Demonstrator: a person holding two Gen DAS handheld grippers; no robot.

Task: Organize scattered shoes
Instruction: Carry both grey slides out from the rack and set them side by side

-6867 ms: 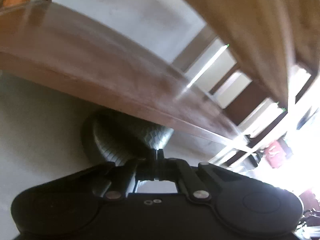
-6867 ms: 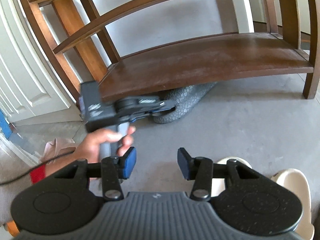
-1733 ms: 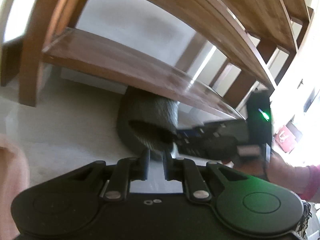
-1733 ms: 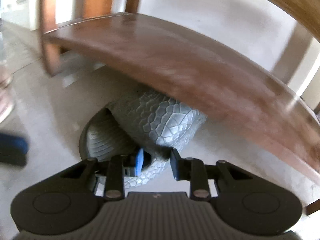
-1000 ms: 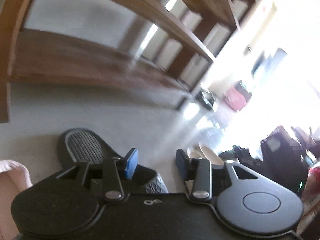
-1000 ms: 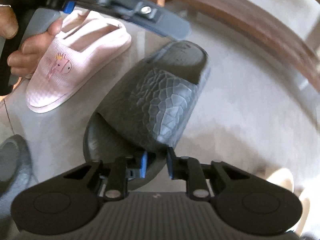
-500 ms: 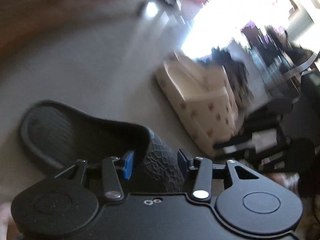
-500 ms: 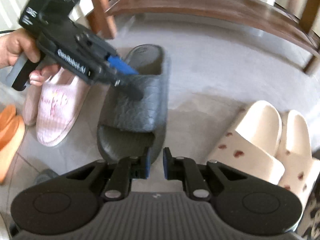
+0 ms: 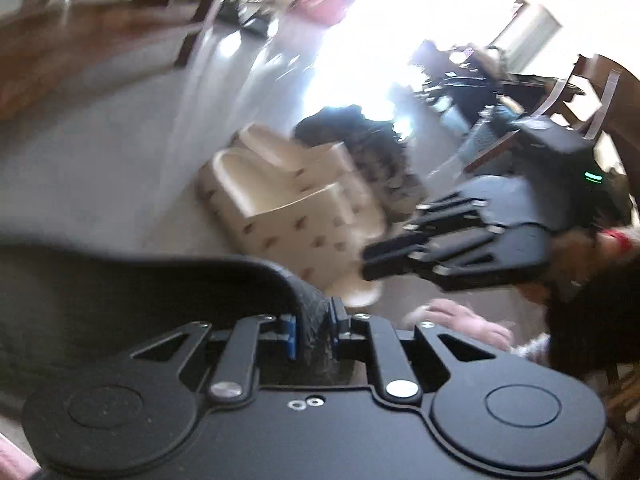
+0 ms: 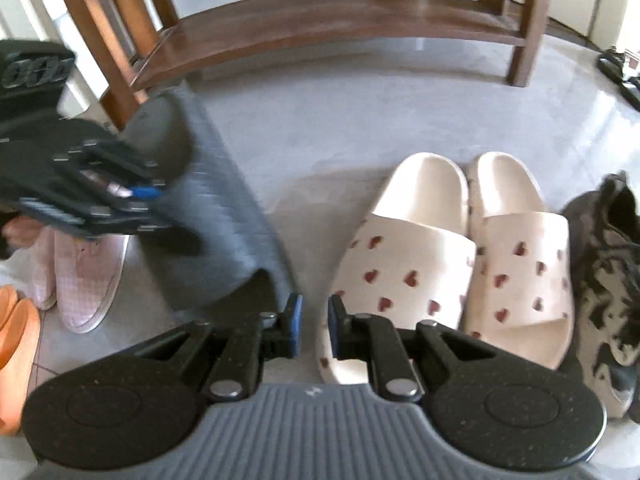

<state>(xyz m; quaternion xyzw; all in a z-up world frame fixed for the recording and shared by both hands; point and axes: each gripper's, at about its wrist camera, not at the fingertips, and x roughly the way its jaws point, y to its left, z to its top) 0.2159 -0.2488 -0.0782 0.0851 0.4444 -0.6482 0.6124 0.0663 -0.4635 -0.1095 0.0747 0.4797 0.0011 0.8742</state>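
Left wrist view: the left hand-held gripper (image 9: 314,330) is closing, its jaws pinching the grey slipper (image 9: 140,284) by its strap, near the camera.

Right wrist view: the right hand-held gripper (image 10: 314,326) is hanging clenched and empty over the floor (image 10: 340,120), beside cream heart-print slippers (image 10: 460,256).

Grey floor (image 10: 360,120): cream heart slides (image 10: 460,256), pink slippers (image 10: 84,280), camo sneaker (image 10: 608,280).

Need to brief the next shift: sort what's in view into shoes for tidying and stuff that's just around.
Belongs to the job:
- grey slide, its strap between the closing jaws of the left gripper
- heart-print slides
- pink slipper
- orange shoes
- dark camo sneaker
- wooden shoe rack

Just lying about:
- dark sandal far right, possibly another shoe
- right gripper, shut, empty
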